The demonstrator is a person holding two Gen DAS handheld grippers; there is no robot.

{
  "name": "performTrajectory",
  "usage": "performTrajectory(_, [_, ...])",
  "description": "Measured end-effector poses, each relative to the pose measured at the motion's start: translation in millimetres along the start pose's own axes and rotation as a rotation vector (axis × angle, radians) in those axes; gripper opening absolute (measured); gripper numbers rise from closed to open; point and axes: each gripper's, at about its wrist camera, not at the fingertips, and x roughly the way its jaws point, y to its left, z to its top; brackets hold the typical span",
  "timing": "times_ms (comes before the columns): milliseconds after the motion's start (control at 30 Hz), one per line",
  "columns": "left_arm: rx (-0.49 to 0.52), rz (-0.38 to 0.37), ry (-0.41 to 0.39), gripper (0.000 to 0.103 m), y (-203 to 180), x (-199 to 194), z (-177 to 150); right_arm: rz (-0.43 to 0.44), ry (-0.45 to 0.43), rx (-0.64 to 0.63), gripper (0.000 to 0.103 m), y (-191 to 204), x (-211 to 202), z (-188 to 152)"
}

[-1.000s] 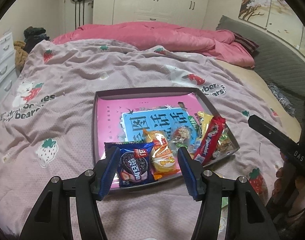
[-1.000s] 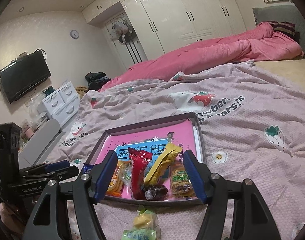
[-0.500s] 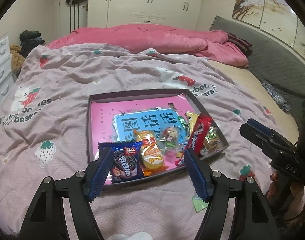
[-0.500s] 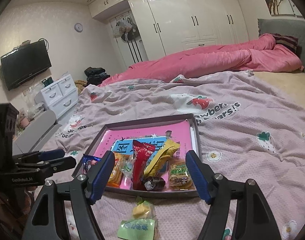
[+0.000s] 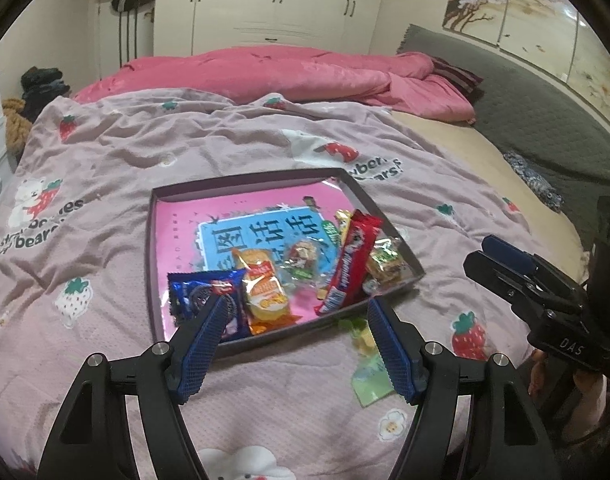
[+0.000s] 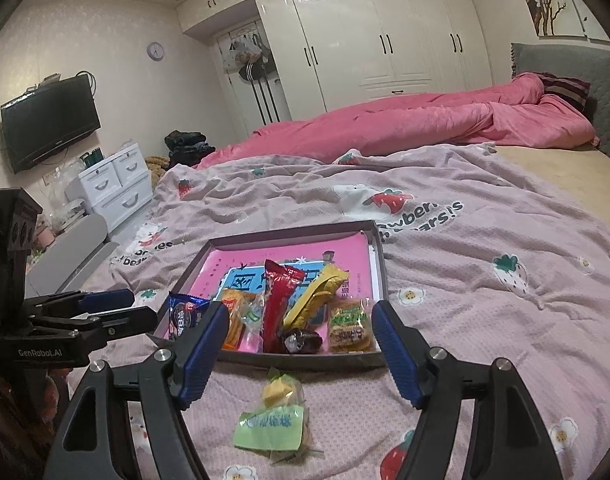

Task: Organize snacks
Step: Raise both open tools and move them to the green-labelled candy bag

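A dark shallow box point(image 5: 389, 218) point(image 6: 379, 256) with a pink book lining lies on the bed. Its near end holds several snacks: a blue Oreo pack point(image 5: 203, 290) point(image 6: 183, 314), an orange snack pack point(image 5: 263, 290), a red bar point(image 5: 351, 262) point(image 6: 279, 306), a yellow bar point(image 6: 315, 298) and a green-labelled pack point(image 6: 349, 326). A green-and-yellow snack bag point(image 6: 275, 418) point(image 5: 365, 364) lies on the blanket outside the box's near edge. My left gripper point(image 5: 295, 318) is open and empty, just short of the box. My right gripper point(image 6: 299, 322) is open and empty, above that loose bag.
A pink strawberry-print blanket point(image 5: 105, 168) covers the bed, with a rumpled pink quilt point(image 5: 273, 70) at the far side. White drawers point(image 6: 113, 186) and a wall TV point(image 6: 49, 122) stand left of the bed. White wardrobes point(image 6: 377, 40) line the far wall.
Both grippers have drawn back and up from the box, staying open. The loose green-and-yellow bag has come further into view in both views.
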Motion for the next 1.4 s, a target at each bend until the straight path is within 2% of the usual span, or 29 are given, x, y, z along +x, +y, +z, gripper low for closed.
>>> performTrajectory(467, [0.039, -0.028, 0.027, 0.074, -20, -1, -10, -0.01, 0.029, -0.038, 0.073, 5, -15, -12])
performTrajectory(933, [0.038, -0.038, 0.053, 0.074, -23, 3, -14, -0.01, 0.088, -0.057, 0.073, 2, -12, -25])
performTrajectory(1133, [0.031, -0.051, 0.088, 0.074, -24, 16, -17, 0.004, 0.154, -0.11, 0.073, 10, -6, -34])
performTrajectory(1400, [0.008, -0.09, 0.167, 0.074, -29, 46, -21, 0.012, 0.311, -0.231, 0.073, 23, 17, -62])
